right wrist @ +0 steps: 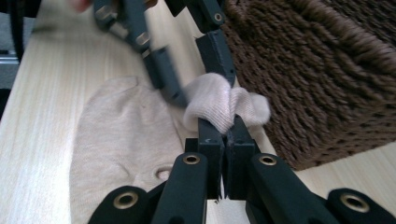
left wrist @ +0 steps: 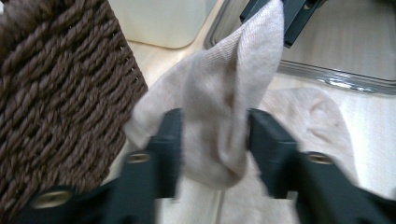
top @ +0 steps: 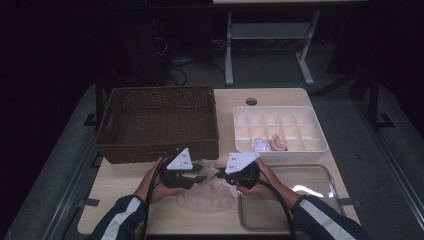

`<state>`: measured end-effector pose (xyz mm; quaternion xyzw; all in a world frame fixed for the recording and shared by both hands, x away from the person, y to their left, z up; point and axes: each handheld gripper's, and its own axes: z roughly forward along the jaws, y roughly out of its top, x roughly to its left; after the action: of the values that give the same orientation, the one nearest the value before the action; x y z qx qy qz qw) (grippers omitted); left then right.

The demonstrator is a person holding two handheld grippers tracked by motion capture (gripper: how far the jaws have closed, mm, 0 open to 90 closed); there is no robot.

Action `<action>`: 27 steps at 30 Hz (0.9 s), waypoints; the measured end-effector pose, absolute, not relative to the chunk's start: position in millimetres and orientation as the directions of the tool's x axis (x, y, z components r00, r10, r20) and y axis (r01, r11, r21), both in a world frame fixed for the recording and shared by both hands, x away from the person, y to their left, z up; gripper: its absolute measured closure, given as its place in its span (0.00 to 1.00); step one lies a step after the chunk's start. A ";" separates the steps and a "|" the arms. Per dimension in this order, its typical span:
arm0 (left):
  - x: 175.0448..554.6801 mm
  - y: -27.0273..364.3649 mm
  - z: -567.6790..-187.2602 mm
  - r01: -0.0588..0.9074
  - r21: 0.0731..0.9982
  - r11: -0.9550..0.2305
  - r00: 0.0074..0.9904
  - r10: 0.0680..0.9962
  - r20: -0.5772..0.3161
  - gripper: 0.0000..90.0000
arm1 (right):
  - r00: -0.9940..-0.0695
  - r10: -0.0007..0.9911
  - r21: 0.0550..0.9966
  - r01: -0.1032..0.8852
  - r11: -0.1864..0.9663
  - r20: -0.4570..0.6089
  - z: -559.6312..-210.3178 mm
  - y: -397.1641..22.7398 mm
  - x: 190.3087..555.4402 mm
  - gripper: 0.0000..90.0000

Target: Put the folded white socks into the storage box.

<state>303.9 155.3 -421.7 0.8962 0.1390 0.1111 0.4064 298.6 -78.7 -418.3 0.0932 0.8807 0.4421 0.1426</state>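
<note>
Beige knit sock (left wrist: 219, 93), bunched and limp, pinched in right tool (right wrist: 223, 133).

We saw a soft knitted beige sock (left wrist: 219, 121), a rough woven brown basket (top: 157, 122), matt black plastic tongs (right wrist: 224, 154), a glossy clear tray (top: 320, 200) and a pale wood-grain bench (top: 120, 185).

Beige sock (left wrist: 219, 98), dark brown woven basket (top: 159, 122), white divided tray (top: 280, 127), pale wood table (top: 125, 180).
</note>
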 end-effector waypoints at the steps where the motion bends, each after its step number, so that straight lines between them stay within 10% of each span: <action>1: 302.8 153.1 -420.9 0.156 0.764 -0.626 0.939 0.335 0.083 0.52 | -0.939 0.302 0.802 0.049 0.595 -0.167 -416.8 -78.3 298.4 0.97; 5: 298.4 144.9 -416.9 0.135 0.775 -0.617 0.931 0.346 0.113 0.40 | -0.930 0.316 0.785 0.051 0.618 -0.188 -412.6 -72.7 297.6 0.97; 14: 294.2 157.1 -412.0 0.126 0.786 -0.605 0.921 0.366 0.134 0.94 | -0.915 0.345 0.778 0.058 0.625 -0.209 -411.6 -66.6 299.2 0.84; 27: 302.7 181.7 -423.4 0.206 0.814 -0.543 0.915 0.402 0.036 0.94 | -0.931 0.299 0.671 0.088 0.736 -0.207 -445.4 -38.5 323.5 0.97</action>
<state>302.7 181.7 -423.4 0.8713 0.1744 0.1099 0.4453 323.5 -38.5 -445.4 0.1053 0.9192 0.3476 0.1523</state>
